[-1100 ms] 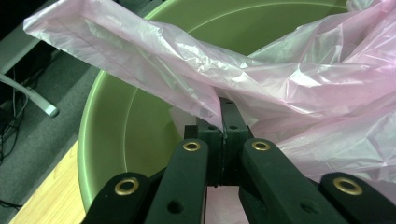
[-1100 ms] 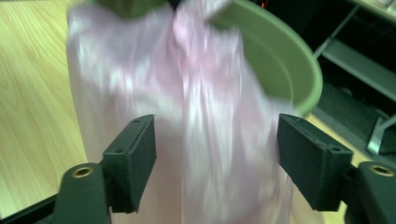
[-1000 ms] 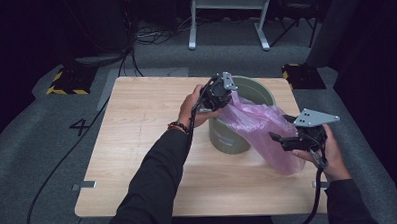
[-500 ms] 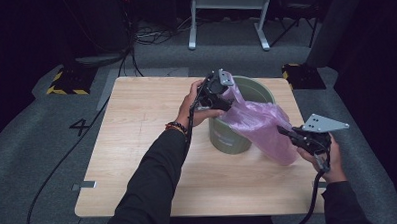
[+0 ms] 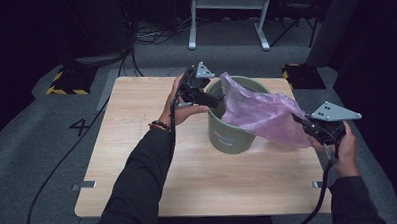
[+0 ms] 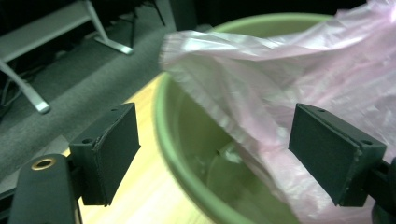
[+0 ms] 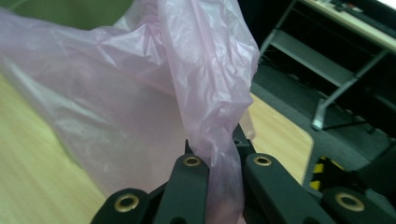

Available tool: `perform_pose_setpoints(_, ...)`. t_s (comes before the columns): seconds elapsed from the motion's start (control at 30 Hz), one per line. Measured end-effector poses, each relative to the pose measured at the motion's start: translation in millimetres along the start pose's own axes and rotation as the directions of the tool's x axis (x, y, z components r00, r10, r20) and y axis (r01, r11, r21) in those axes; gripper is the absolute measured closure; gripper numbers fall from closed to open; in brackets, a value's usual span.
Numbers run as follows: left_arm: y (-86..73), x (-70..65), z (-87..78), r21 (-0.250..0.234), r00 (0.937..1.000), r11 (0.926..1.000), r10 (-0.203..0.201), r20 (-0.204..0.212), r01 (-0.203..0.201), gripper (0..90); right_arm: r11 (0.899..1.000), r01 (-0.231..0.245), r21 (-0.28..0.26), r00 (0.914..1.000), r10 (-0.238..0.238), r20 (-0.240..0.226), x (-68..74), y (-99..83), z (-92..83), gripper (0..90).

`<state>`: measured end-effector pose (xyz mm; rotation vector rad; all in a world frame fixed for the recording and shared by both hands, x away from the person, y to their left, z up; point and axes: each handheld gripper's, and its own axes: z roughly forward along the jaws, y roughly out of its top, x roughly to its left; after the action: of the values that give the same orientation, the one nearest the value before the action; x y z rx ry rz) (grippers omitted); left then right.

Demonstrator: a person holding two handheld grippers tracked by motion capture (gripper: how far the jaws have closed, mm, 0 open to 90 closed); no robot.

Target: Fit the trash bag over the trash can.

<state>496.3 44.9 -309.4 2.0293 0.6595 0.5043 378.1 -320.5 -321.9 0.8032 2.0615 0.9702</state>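
A green bin (image 5: 234, 125) stands on the table (image 5: 138, 159), right of its middle and nearer the far edge than the near one. A pink bag (image 5: 264, 112) is draped across the bin: part of it sits in the mouth and the rest spills over the rim toward the table's right edge.

The right gripper (image 5: 307, 127) is out near that right edge, clear of the bin. Its jaws are closed hard on a gathered fold of the bag; in the right gripper view the film (image 7: 215, 121) rises bunched from between the two black jaws. Held this far out, the grip pulls the bag taut away from the bin, which looks meant to stretch the mouth so it can be spread over the rim.

The left gripper (image 5: 212, 97) sits at the bin's left side, level with the rim. Its jaws have just been opening and now stand wide with nothing pressed between them. In the left gripper view the green rim (image 6: 168, 154) and the bag's loose edge (image 6: 219, 121) lie in the gap, but neither pad touches them. That placement suggests the left hand is lining up to take the free edge at the rim, opposite the right's pull.

As a judgement, the bag is only partly fitted: one side is stretched, while the side near the left gripper hangs slack inside the bin and is not yet folded over the rim.
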Motion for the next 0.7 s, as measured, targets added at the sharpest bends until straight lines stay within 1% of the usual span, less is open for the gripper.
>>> perform_pose_setpoints(0.03,0.5,-0.7,-1.0,-0.007,1.0,1.0,0.005,0.004,-0.005,15.6,1.0,0.015,0.004,0.9999,-0.015,0.003,-0.1,2.1,0.3,89.6)
perform_pose_setpoints(0.1,3.0,-5.1,-2.2,-0.019,0.9996,0.9994,0.029,0.0,-0.029,15.6,0.999,0.039,0.018,0.9991,-0.039,0.016,1.3,7.1,1.5,89.6)
perform_pose_setpoints(0.13,5.4,-9.0,-2.8,-0.026,0.9988,0.9985,0.048,0.004,-0.048,15.7,0.998,0.051,0.023,0.9986,-0.051,0.016,2.5,10.1,2.1,89.5)
perform_pose_setpoints(0.2,9.1,-15.8,-2.4,-0.029,0.9971,0.9967,0.076,-0.001,-0.076,18.2,0.997,0.076,0.028,0.9969,-0.077,0.017,5.8,17.4,3.2,89.5)
perform_pose_setpoints(0.27,11.9,-22.0,-1.4,-0.041,0.996,0.9954,0.087,0.021,-0.086,22.2,0.996,0.089,0.025,0.9959,-0.089,0.011,8.5,22.1,4.2,89.5)
perform_pose_setpoints(0.3,13.8,-26.3,-0.2,-0.045,0.9951,0.9948,0.092,0.036,-0.091,22.2,0.996,0.091,0.025,0.9958,-0.091,0.007,9.7,23.9,4.9,89.4)
perform_pose_setpoints(0.33,15.1,-30.5,1.0,-0.043,0.9939,0.9941,0.102,0.043,-0.1,22.6,0.995,0.1,0.026,0.995,-0.1,0.004,12.0,26.5,6.5,89.4)
perform_pose_setpoints(0.43,18.6,-43.9,3.5,-0.052,0.9879,0.9905,0.132,0.082,-0.128,22.6,0.993,0.112,0.022,0.9937,-0.112,-0.005,17.7,31.4,10.6,89.2)
perform_pose_setpoints(0.53,22.5,-57.4,5.8,-0.06,0.9796,0.9841,0.173,0.102,-0.167,21.8,0.993,0.12,0.011,0.9927,-0.119,-0.017,22.7,35.4,13.7,88.6)
perform_pose_setpoints(0.6,25.4,-64.6,7.9,-0.064,0.9743,0.9807,0.191,0.119,-0.185,21.4,0.991,0.133,0.0,0.9907,-0.133,-0.031,27.0,38.8,15.5,88.3)
perform_pose_setpoints(0.7,28.3,-74.4,12.3,-0.061,0.9685,0.9769,0.211,0.132,-0.205,20.2,0.988,0.151,-0.01,0.9875,-0.152,-0.043,33.1,44.4,17.6,87.4)
